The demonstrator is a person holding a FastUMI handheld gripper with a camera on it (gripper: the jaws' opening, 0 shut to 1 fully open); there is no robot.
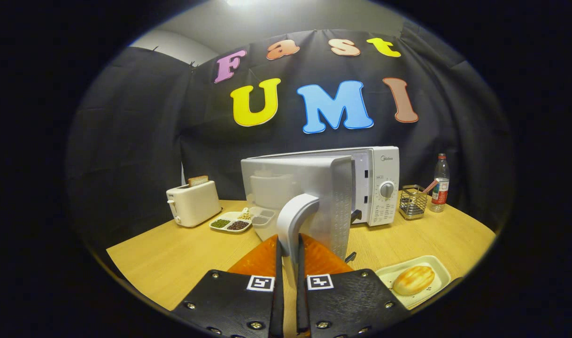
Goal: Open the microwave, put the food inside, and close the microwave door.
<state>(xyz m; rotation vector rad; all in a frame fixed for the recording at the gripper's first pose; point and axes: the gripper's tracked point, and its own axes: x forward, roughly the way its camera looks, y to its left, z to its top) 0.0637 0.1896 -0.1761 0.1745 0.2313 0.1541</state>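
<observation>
Taking the microwave (375,188) as the landmark and reading leftward first: well off to its left stands a boxy, glossy toaster (193,203) with a slice of bread (197,180) poking out of the slot, and between the toaster and the microwave lies a shallow divided tray (229,223) of beans and grains. On the microwave's left side its door (305,197) is swung well open toward the onlooker, the dotted inner panel facing right and the smooth curved handle (293,223) at its free edge. The gripper (288,256) has its fingers drawn close together on that handle, seemingly pinching it from both sides. To finish this pull well, I would follow the hinge's arc rather than tug straight back, keeping the grip light so the slick plastic does not bind, and stop once the cavity is clear. The wooden table (173,258) looks matte and grainy. Right of the microwave sit a wire mesh holder (413,203) and a clear plastic bottle (440,184). In front of it and to the right waits the food, a rounded, golden bun (413,280) on a pale oblong plate (437,265), not yet moved.
</observation>
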